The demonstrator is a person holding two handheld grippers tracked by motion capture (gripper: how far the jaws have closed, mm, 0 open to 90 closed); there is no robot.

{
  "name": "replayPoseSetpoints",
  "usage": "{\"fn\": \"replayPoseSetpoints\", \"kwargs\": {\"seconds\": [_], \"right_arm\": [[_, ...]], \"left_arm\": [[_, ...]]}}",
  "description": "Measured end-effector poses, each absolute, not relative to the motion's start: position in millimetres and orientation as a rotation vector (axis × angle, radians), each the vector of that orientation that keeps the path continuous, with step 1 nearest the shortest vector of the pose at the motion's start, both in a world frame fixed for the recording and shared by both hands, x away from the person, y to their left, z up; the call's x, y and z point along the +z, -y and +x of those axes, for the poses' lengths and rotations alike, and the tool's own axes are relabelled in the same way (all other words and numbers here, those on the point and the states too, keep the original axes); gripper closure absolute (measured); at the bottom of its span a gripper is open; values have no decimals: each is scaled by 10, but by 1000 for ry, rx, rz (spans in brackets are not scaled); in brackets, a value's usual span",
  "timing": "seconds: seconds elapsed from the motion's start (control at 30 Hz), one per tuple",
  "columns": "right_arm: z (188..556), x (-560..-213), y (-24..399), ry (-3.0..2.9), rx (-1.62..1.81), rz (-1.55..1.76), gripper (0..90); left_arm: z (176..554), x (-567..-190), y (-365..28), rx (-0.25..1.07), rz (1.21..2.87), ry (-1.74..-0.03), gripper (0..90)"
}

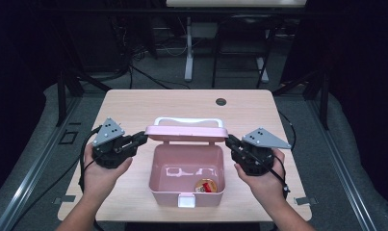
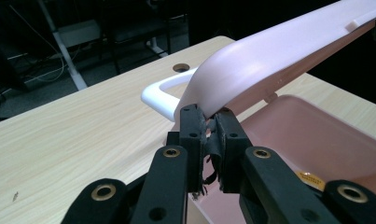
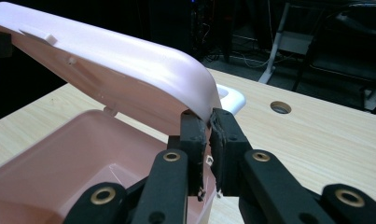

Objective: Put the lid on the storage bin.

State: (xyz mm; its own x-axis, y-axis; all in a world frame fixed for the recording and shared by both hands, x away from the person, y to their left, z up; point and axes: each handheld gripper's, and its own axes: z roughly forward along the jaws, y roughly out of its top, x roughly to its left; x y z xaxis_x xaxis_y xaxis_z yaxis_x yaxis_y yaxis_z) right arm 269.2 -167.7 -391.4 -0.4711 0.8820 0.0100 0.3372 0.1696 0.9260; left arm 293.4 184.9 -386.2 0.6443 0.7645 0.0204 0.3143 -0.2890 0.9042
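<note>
At the left of the table (image 1: 134,103), the left gripper (image 1: 142,138) reaches in level from the person's left hand (image 1: 102,168), its jaws clamped on the left edge of the lid (image 1: 186,134). In the left gripper view the two black pads (image 2: 191,126) pinch the lid's rim. The box (image 1: 187,190) stands mid-table toward the near edge, open, its lid raised and held about level above the back wall. A white handle (image 1: 186,120) lies along the lid's far side, and a white latch (image 1: 186,201) sits at the middle of the front wall. Box and lid are pale pink, glossy plastic with rounded corners. Inside, at the right front corner, lies a small round tin (image 1: 205,186), gold with red. Beyond the box a grommet hole (image 1: 221,101) shows in the tabletop. At the right, the right gripper (image 1: 229,140), in the right hand (image 1: 261,175), is clamped on the lid's right edge. Nothing stands between grippers and box.
</note>
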Motion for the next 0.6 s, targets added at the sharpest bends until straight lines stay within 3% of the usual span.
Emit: {"fn": "replayPoseSetpoints", "kwargs": {"seconds": [0.6], "right_arm": [[2501, -4055, 1701, -1915, 1295, 1133, 825]], "left_arm": [[2706, -4007, -1857, 581, 1890, -829, 820]]}}
